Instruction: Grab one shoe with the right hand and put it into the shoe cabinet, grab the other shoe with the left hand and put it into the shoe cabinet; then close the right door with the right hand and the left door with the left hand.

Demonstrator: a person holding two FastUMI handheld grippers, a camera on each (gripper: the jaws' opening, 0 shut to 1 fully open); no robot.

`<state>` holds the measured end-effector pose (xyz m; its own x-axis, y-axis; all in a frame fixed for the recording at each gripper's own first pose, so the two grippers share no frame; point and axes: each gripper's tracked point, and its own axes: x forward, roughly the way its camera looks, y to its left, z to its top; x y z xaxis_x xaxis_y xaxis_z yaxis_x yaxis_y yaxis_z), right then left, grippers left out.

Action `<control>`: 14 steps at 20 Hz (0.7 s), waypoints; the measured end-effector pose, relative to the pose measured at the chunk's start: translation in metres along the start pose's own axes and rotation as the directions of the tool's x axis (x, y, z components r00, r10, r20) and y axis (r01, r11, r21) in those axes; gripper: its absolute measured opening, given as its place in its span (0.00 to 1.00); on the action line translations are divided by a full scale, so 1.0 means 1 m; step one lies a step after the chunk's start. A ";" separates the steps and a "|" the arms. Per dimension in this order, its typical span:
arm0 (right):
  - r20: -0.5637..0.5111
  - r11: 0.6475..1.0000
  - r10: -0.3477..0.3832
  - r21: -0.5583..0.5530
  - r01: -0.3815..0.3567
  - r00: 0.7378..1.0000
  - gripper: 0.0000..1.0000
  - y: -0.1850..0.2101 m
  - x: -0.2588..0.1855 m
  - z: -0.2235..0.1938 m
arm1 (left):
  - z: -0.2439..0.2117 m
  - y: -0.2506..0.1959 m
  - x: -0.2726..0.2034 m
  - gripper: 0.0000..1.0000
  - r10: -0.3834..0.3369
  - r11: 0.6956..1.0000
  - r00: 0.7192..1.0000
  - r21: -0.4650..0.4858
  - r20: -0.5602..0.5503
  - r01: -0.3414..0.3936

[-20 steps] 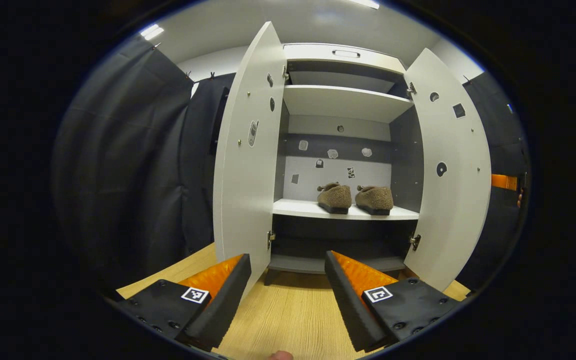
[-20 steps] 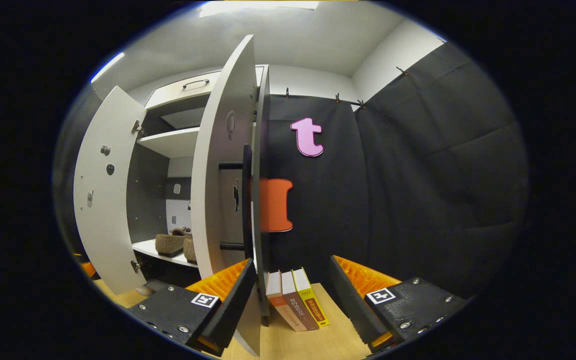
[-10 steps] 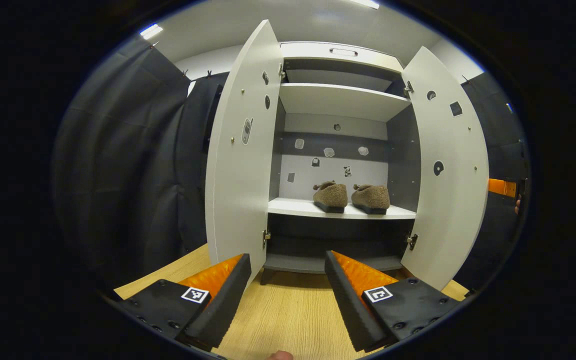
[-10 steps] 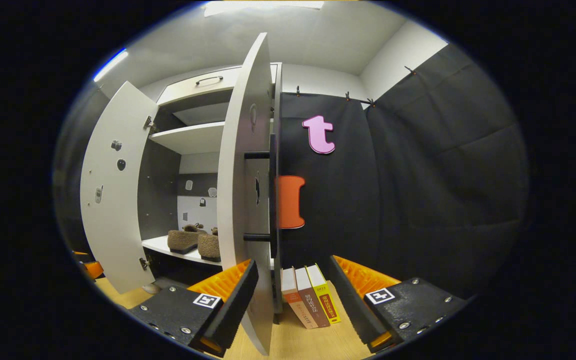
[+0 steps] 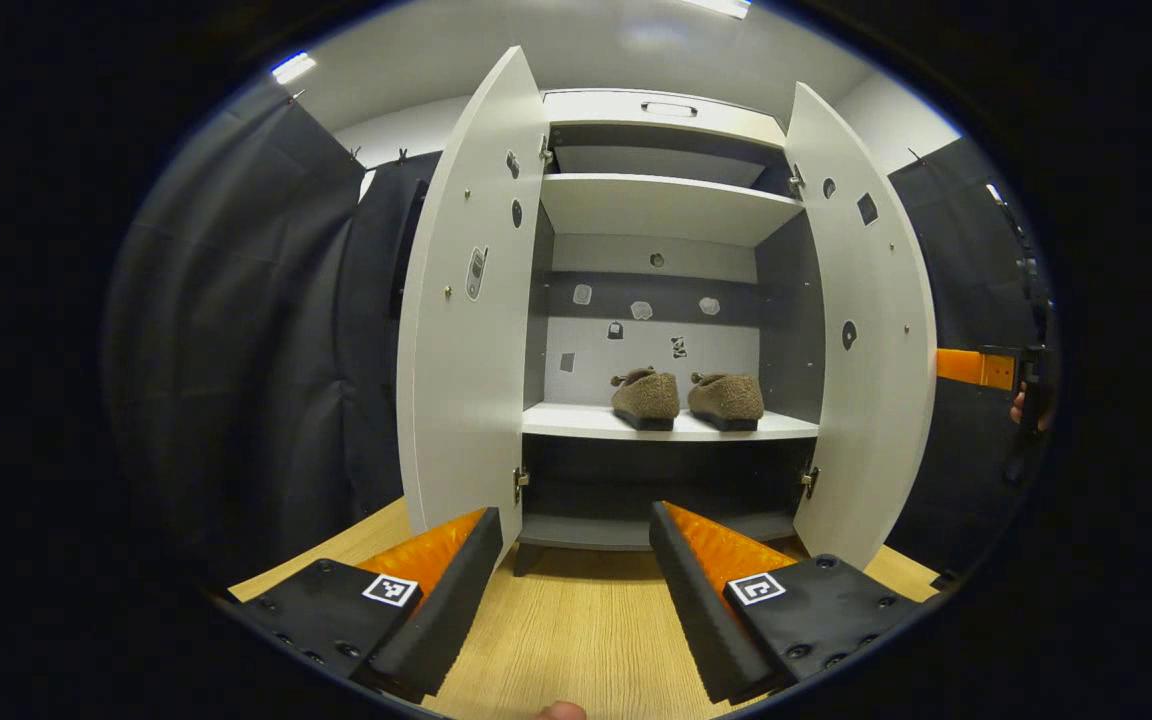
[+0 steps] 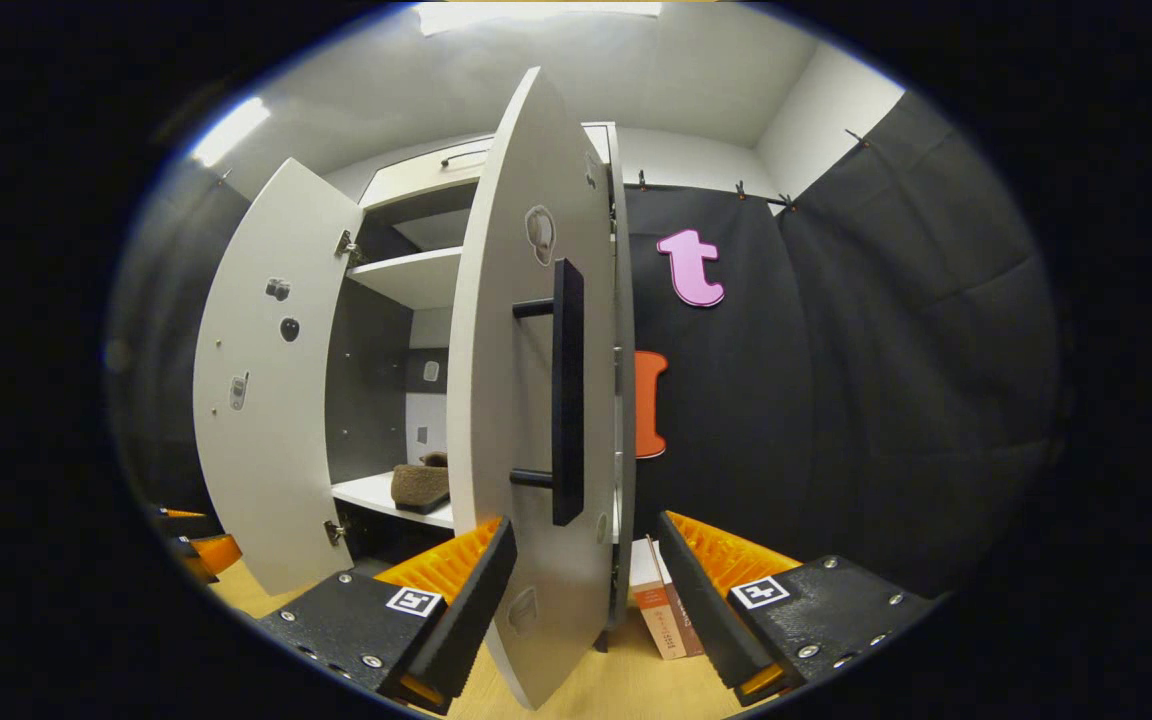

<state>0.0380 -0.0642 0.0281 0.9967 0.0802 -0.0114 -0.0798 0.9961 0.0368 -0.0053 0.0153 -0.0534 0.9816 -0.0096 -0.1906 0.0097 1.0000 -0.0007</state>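
Your right gripper (image 6: 581, 600) had its fingers spread, the right door (image 6: 536, 400) standing between them; that door had swung further toward closing since a moment before, its black handle (image 6: 566, 390) now facing you. Your left gripper (image 5: 571, 590) hung with fingers spread before the shoe cabinet (image 5: 666, 105). Both brown shoes (image 5: 686, 398) sat side by side on the middle shelf (image 5: 576, 422), and the left door (image 5: 461, 330) stood wide.

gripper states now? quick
Left gripper: open, holding nothing.
Right gripper: open, holding nothing, right door edge between its fingers.
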 end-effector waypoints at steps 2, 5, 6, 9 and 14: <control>0.002 1.000 0.018 0.011 -0.018 1.000 0.90 0.010 0.007 -0.001 | 0.000 0.001 -0.002 0.96 -0.004 1.000 1.000 0.000 0.003 0.004; 0.006 1.000 0.021 0.015 -0.021 1.000 0.89 0.015 0.016 -0.002 | 0.002 0.002 0.000 0.96 -0.006 1.000 1.000 0.004 0.009 0.006; 0.008 1.000 0.021 0.018 -0.021 1.000 0.89 0.016 0.019 -0.003 | 0.001 0.002 -0.002 0.96 -0.006 1.000 1.000 0.005 0.010 0.006; 0.007 0.999 0.034 0.037 -0.034 0.999 0.89 0.024 0.025 -0.005 | 0.002 0.004 -0.002 0.96 -0.009 1.000 1.000 0.014 0.013 0.009; 0.019 0.996 0.069 0.048 -0.069 0.997 0.90 0.041 0.036 -0.008 | 0.006 0.005 0.002 0.96 -0.009 1.000 1.000 0.021 0.019 0.009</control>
<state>0.0702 -0.0199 0.0215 0.9890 0.1476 0.0099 -0.1479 0.9853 0.0856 -0.0020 0.0203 -0.0482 0.9850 -0.0187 -0.1715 0.0223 0.9996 0.0187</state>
